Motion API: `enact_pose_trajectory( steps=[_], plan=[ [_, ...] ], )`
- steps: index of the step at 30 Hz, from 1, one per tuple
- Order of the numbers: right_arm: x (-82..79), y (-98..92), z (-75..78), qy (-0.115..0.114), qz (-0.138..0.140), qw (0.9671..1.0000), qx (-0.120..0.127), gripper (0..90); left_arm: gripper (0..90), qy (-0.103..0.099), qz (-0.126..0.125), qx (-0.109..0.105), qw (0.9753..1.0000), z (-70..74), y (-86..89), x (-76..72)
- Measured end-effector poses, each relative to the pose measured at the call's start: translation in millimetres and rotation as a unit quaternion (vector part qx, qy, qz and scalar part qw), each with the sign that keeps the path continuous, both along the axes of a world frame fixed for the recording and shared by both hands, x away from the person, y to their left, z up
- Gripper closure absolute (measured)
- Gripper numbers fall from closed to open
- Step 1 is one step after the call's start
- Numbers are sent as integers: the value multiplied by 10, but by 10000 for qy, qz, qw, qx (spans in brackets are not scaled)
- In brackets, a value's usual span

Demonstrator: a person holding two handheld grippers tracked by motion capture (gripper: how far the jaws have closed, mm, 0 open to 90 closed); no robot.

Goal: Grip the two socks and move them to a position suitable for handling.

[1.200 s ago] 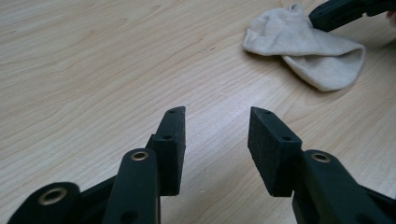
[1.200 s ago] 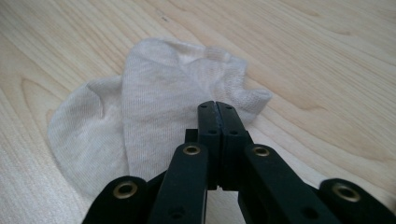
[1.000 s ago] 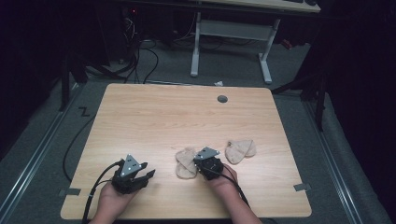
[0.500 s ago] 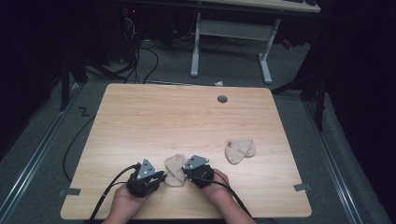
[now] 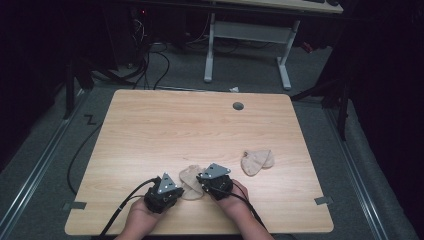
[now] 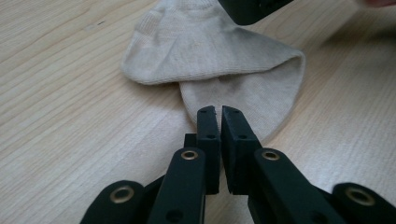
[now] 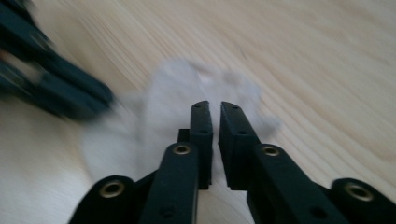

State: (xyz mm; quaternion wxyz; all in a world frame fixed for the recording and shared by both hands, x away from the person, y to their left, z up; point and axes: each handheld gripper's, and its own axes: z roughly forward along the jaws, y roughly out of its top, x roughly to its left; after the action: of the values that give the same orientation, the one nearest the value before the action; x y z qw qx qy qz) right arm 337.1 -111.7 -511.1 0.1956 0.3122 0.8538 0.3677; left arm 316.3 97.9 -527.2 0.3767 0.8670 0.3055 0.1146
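A beige sock [image 5: 190, 176] lies folded near the table's front edge, between my two grippers. In the left gripper view the sock [image 6: 215, 56] lies just ahead. My left gripper [image 6: 219, 112] has its jaws shut to a thin slit, tips touching the sock's near edge. My right gripper [image 5: 201, 181] comes at the sock from the other side, and its black body [image 6: 252, 9] rests over the sock's far end. In the right gripper view the sock [image 7: 187, 93] is blurred under the shut jaws of my right gripper [image 7: 215, 106], which seem to pinch it.
A second beige sock [image 5: 256, 161] lies to the right on the wooden table [image 5: 200, 125]. A grey round plug [image 5: 238, 106] sits near the far edge. Cables trail from both grippers off the front edge. The left gripper [image 7: 46, 88] shows blurred in the right gripper view.
Both hands have come together at the front. The right gripper moved left and took the sock along, and the left gripper moved right up to the sock.
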Motion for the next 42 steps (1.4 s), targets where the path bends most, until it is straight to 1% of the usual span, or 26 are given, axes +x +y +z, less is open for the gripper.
enact_pose_trajectory(
  steps=[1,2,3,4,6,7,9,11,12,13,14,16,17,19,20,23,24,25,29,31,33,34,36,39,40,42],
  plan=[
    [-21,33,37,-75,100,9998,149,782,860,-14,-8,-1,10000,-2,-9,-7],
    [-34,70,46,-49,162,9995,270,756,860,-31,-12,11,10000,-2,-12,-12],
    [-38,100,39,36,201,9991,368,735,861,-40,-13,16,10000,-3,-15,-17],
    [-39,144,17,76,249,9990,367,718,861,-37,-9,10,10000,-4,-15,-20],
    [-41,215,-50,31,248,9997,6,687,862,-38,-11,6,10000,-5,-15,-24],
    [-27,216,-70,89,235,9997,-38,678,862,-32,-14,5,10000,-4,-14,-23],
    [-1,206,-106,280,236,9993,-22,672,862,-31,-19,5,10000,-4,-13,-21],
    [-15,223,-121,214,279,9993,-157,687,862,-32,-26,8,10000,-4,-13,-21],
    [-23,236,-130,173,316,9992,-181,701,862,-38,-25,7,10000,-4,-15,-22],
    [-32,246,-134,201,327,9990,-209,734,864,-46,-25,10,10000,-5,-17,-24],
    [-32,252,-144,169,360,9989,-255,767,864,-55,-25,17,10000,-5,-18,-26],
    [-45,259,-143,120,332,9989,-308,859,867,-60,-20,22,10000,-5,-20,-29],
    [-45,256,-139,118,324,9988,-334,866,868,-62,-20,23,10000,-5,-21,-29],
    [-44,238,-125,143,298,9990,-292,869,868,-67,-27,32,10000,-4,-21,-30],
    [-54,220,-101,120,263,9992,-275,868,868,-79,-27,33,10000,-6,-22,-30],
    [-94,116,-8,-28,131,9999,-94,866,868,-71,-14,32,10000,-5,-22,-31],
    [-118,67,14,-56,66,10000,-48,865,868,-78,-15,39,10000,-5,-23,-33],
    [-142,-11,27,-112,21,9999,-54,865,868,-86,-15,47,10000,-5,-23,-34],
    [-217,-282,38,-57,-231,9997,-33,863,867,-104,-12,54,9999,-5,-27,-37],
    [-263,-412,22,24,-367,9993,35,860,867,-103,-28,74,9999,-2,-28,-34],
    [-316,-516,3,95,-486,9988,50,860,864,-102,-38,81,9999,-1,-28,-32],
    [-336,-556,3,74,-540,9985,17,863,863,-106,-37,85,9999,-1,-28,-33],
    [-367,-620,23,61,-621,9980,37,881,862,-120,-41,101,9999,0,-31,-35],
    [-410,-699,92,-60,-746,9971,148,900,862,-133,-43,114,9998,1,-34,-38],
    [-417,-706,118,-101,-743,9970,202,900,861,-137,-47,120,9998,2,-35,-38],
    [-431,-667,170,-232,-721,9969,223,900,860,-141,-55,122,9998,2,-34,-37]
  ],
)
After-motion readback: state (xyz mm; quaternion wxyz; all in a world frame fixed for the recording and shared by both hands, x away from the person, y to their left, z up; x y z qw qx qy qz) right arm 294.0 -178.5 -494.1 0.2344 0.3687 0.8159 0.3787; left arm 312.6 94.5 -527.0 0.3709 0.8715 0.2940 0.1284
